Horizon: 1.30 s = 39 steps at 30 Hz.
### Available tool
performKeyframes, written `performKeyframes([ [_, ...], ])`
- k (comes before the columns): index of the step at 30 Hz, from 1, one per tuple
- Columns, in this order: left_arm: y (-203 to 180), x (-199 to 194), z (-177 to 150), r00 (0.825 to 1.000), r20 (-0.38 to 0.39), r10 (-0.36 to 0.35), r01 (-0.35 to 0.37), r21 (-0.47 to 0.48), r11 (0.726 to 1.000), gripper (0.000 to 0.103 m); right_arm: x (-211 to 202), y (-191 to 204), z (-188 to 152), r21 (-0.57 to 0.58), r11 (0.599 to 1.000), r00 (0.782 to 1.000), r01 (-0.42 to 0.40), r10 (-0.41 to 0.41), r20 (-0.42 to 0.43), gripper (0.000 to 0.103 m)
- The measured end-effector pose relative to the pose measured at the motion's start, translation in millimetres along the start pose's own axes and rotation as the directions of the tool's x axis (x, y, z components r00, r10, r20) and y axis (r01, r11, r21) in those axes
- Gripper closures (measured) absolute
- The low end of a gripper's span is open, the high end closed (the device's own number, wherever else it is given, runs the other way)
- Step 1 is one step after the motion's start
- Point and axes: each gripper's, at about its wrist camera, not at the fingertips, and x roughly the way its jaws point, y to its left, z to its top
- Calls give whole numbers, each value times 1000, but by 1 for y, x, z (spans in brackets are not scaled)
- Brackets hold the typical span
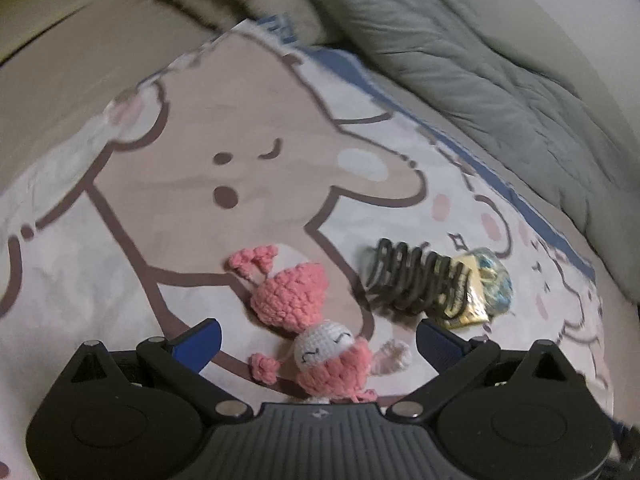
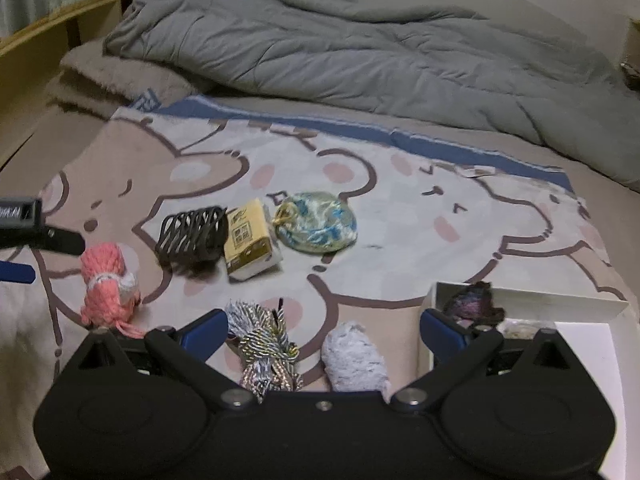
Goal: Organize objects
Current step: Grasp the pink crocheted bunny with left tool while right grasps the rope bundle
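Observation:
A pink and white crochet doll (image 1: 308, 320) lies on the bear-print blanket (image 1: 192, 152), between the blue fingers of my open left gripper (image 1: 318, 340), untouched by either finger. It also shows in the right wrist view (image 2: 106, 284). A black claw hair clip (image 1: 416, 280) lies just right of it, with a yellow tissue pack (image 2: 250, 238) and a blue-green round pouch (image 2: 318, 222) beyond. My right gripper (image 2: 324, 334) is open above a striped tassel bundle (image 2: 266, 344) and a fuzzy grey piece (image 2: 354, 358).
A white box (image 2: 528, 304) at the right holds a dark purple yarn item (image 2: 474, 300). A grey quilt (image 2: 360, 52) is bunched along the far side of the bed. A wooden bed frame (image 2: 60, 16) runs along the far left.

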Motion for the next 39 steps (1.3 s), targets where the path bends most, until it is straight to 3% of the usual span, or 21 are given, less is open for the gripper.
performKeyframes([
  [6, 10, 28, 2, 997, -71, -29, 17, -166, 986, 22, 20, 0, 1, 4, 1000, 999, -22, 22, -47, 1],
  [10, 13, 40, -1, 996, -83, -45, 23, -256, 967, 26, 33, -3, 3, 34, 995, 991, -93, 96, -91, 22],
  [15, 19, 50, -1, 997, -70, -28, 4, -324, 946, 31, 47, 5, 0, -14, 986, 977, -168, 164, -138, 32],
  [22, 31, 67, -2, 995, -97, 9, -46, -392, 919, 41, 69, 17, -9, -119, 971, 955, -205, 172, -242, 39],
  [27, 28, 70, 0, 997, -82, 14, -45, -392, 919, 42, 81, 16, -16, -137, 963, 940, -234, 187, -286, 42],
  [29, 25, 71, 1, 996, -83, 23, -53, -375, 925, 55, 85, 19, -18, -148, 960, 936, -238, 186, -298, 43],
  [34, 20, 72, 1, 996, -90, -16, -16, -343, 939, 70, 94, 26, -22, -164, 956, 930, -245, 183, -319, 51],
  [39, 9, 61, 2, 997, -74, -33, 11, -287, 958, 71, 90, 22, -15, -136, 962, 937, -235, 187, -296, 60],
])
